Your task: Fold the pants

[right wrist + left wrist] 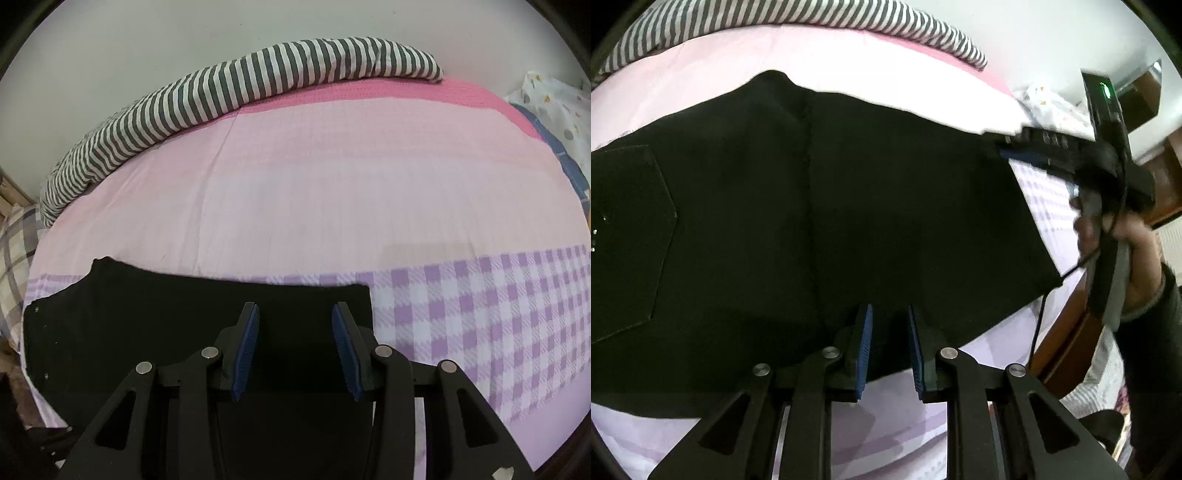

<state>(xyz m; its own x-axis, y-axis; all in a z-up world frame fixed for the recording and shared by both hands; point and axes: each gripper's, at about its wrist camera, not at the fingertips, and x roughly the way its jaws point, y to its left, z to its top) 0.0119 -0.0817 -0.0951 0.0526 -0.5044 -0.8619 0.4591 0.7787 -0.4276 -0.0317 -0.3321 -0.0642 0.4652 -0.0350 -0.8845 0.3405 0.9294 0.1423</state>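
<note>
A: Pants (812,206) position?

B: Black pants are seen spread flat on the bed (295,206), along its near edge, on the pink and purple-checked sheet. A stitched back pocket (628,240) is seen at the left of the left wrist view. A centre seam is noted running across the fabric.

A: Left gripper (888,314)?

B: Blue pads are held apart, a narrow gap between them. It is placed over the near edge of the pants. Contact with the cloth cannot be told.

A: Right gripper (295,314)?

B: Jaws are held wide apart above the black cloth, nothing clamped. In the left wrist view it is seen at the pants' right corner, its tip at the cloth edge, held by the person's right hand (1126,251). That view is blurred.

A: Other items?

B: A striped blanket (236,96) is bunched along the far edge of the bed, by the wall. A patterned pillow (554,107) is seen at the far right corner.
</note>
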